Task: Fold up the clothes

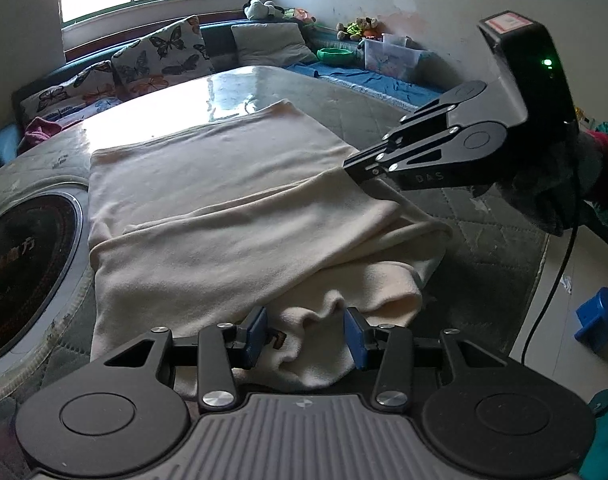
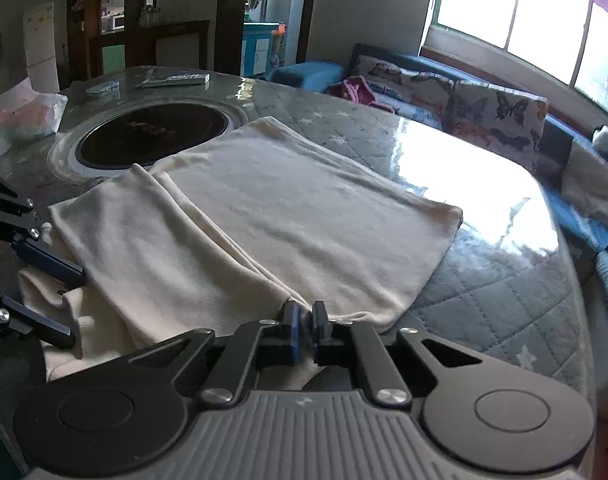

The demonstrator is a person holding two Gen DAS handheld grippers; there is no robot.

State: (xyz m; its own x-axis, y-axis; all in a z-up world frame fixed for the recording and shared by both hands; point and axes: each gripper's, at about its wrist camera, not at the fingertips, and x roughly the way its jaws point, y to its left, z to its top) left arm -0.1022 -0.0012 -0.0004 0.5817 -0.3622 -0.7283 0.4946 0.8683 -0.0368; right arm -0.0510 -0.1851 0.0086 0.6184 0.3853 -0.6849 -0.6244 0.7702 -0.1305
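Note:
A cream garment (image 1: 223,208) lies partly folded on the table, its near edge bunched. In the left wrist view my left gripper (image 1: 304,338) is open, its blue pads either side of a bunched fold at the near edge. My right gripper (image 1: 358,172) comes in from the right, shut on the garment's folded edge and lifting it slightly. In the right wrist view the garment (image 2: 287,216) spreads ahead, my right gripper (image 2: 307,330) is pinched on its near edge, and my left gripper (image 2: 59,300) stands open at the far left over the cloth.
A round black cooktop (image 1: 19,272) is set into the quilt-covered table (image 1: 484,240), also visible in the right wrist view (image 2: 151,136). A plastic bag (image 2: 23,120) sits at the far left. Butterfly cushions (image 1: 159,56) line a bench under the window. A blue object (image 1: 598,318) lies on the floor.

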